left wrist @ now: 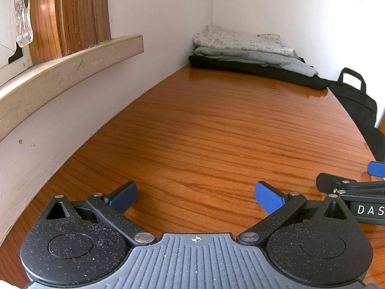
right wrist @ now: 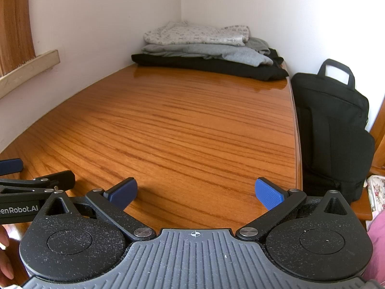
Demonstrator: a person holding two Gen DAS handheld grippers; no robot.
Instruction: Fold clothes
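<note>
Both black grippers with blue pads, left gripper (left wrist: 196, 198) and right gripper (right wrist: 196, 193), stood spread wide and empty over the near glossy wooden desk (right wrist: 180, 125), while the folded stack of patterned, grey and black clothes (right wrist: 207, 48) lay in the far corner.

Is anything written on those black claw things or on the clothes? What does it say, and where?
"DAS", cut off by the picture's edge: white letters on the side of the right claw, seen from the left camera.
"enRobot.AI", its start cut off: white letters on the side of the left claw, seen from the right camera.
Patterned top garment: small marks, too blurred to read.
</note>
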